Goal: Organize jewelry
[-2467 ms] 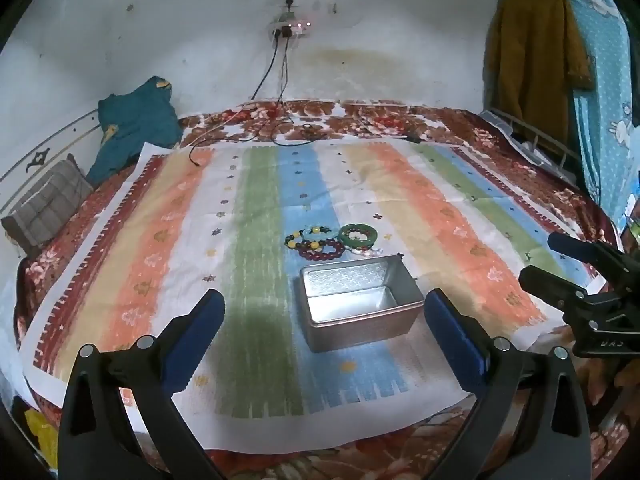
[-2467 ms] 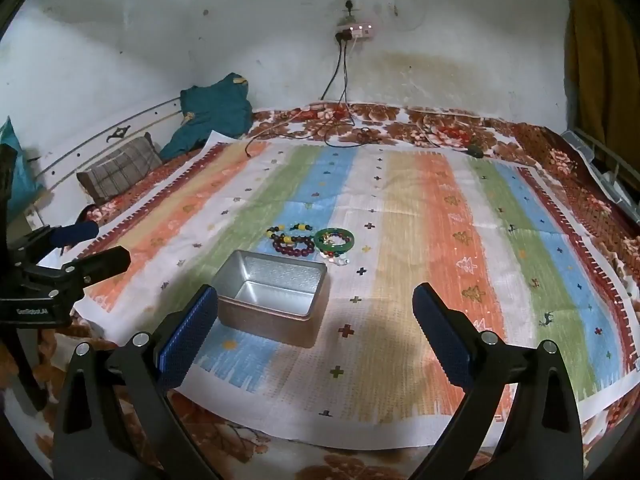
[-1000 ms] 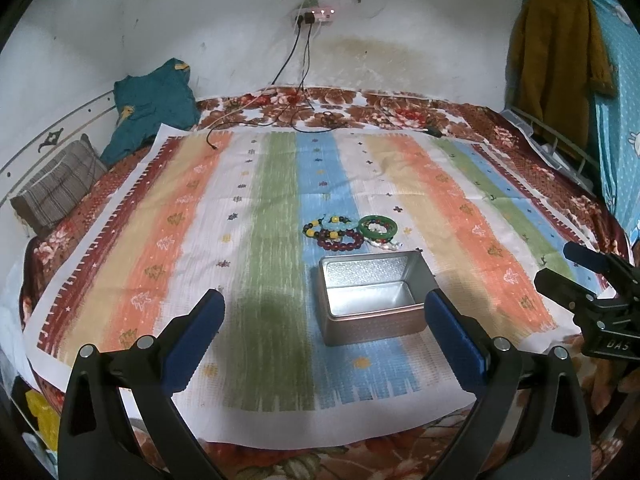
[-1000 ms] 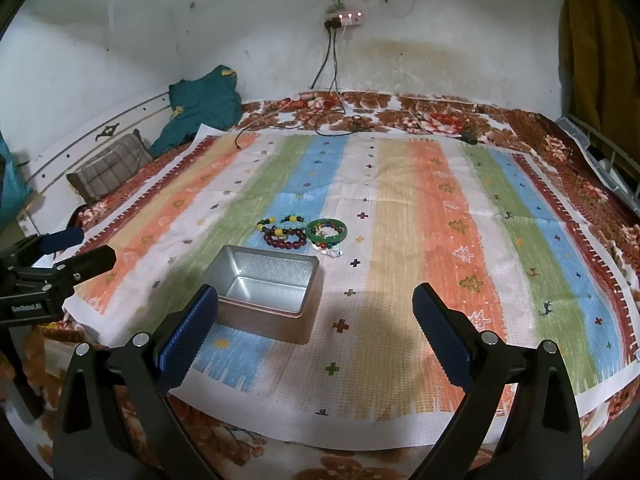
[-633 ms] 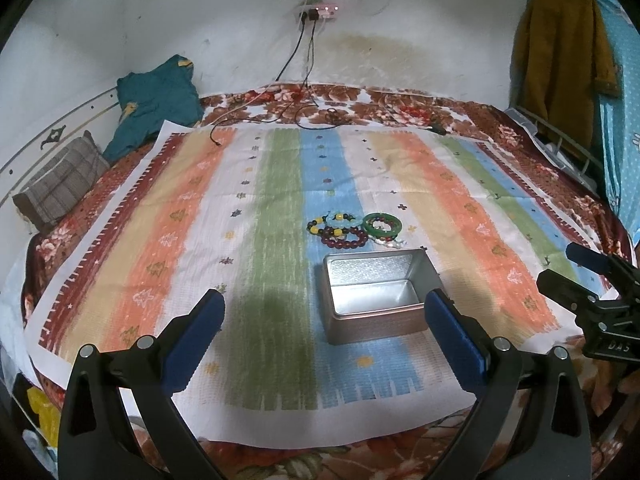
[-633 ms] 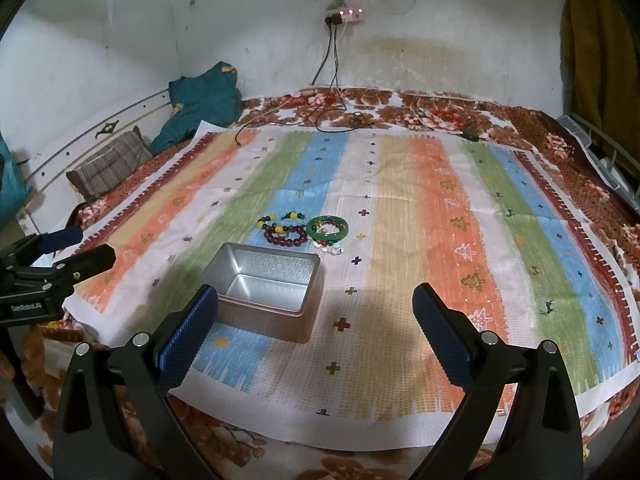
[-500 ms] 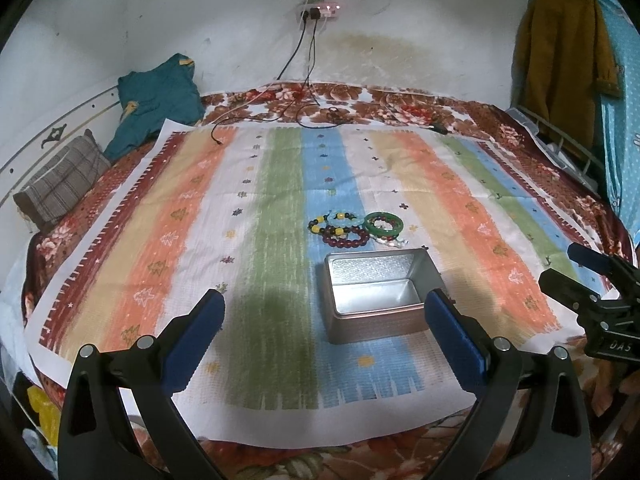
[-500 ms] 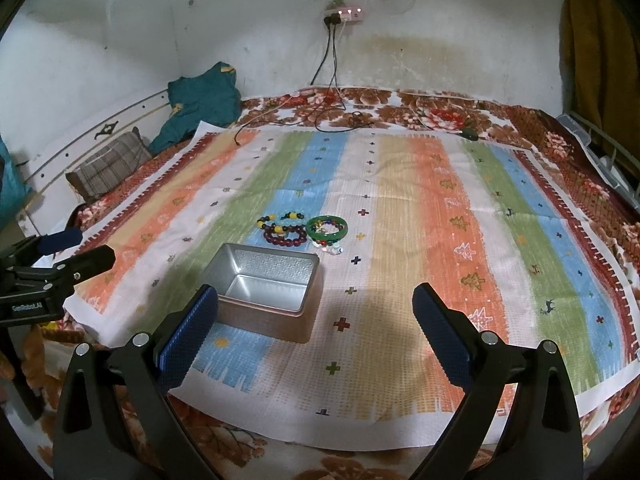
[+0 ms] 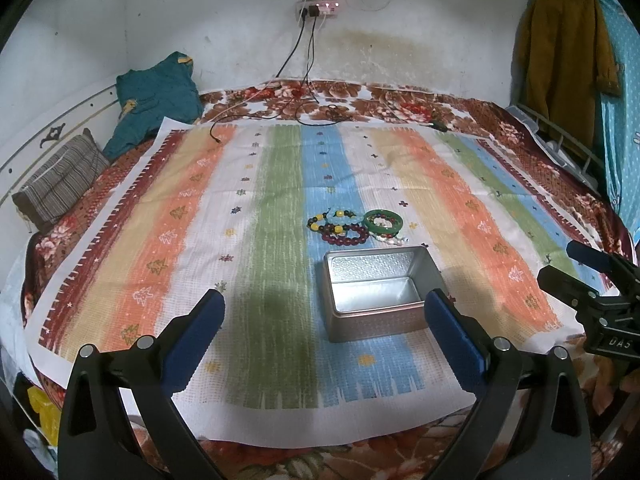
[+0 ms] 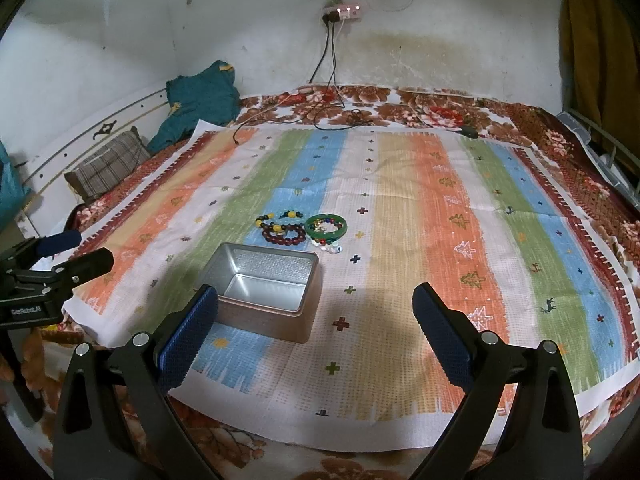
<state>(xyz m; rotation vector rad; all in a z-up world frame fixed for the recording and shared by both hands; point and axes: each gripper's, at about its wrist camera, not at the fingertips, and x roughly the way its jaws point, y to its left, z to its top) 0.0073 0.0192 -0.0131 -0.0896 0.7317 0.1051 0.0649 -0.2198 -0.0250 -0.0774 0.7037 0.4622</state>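
An empty silver tin box (image 9: 376,296) (image 10: 266,290) stands open on a striped cloth. Just behind it lie several bracelets: a dark red bead bracelet (image 9: 347,236) (image 10: 283,236), a mixed black, yellow and pale blue bead bracelet (image 9: 332,218) (image 10: 280,218), and a green bangle (image 9: 383,221) (image 10: 326,227) with small clear beads beside it. My left gripper (image 9: 322,332) is open and empty, hovering near the cloth's front edge. My right gripper (image 10: 316,328) is open and empty, to the right of the box. Each gripper shows at the side of the other's view.
The striped cloth (image 9: 160,240) lies on a floral bedspread (image 10: 420,106). A teal garment (image 9: 156,100) and a checked cushion (image 9: 60,184) lie at the back left. Cables (image 9: 304,108) run from a wall socket. Clothes (image 9: 564,48) hang at the right.
Both views have shifted slightly; the box and bracelets sit a little further right and lower in the left wrist view. Both grippers stay open. Nothing on the cloth has moved.
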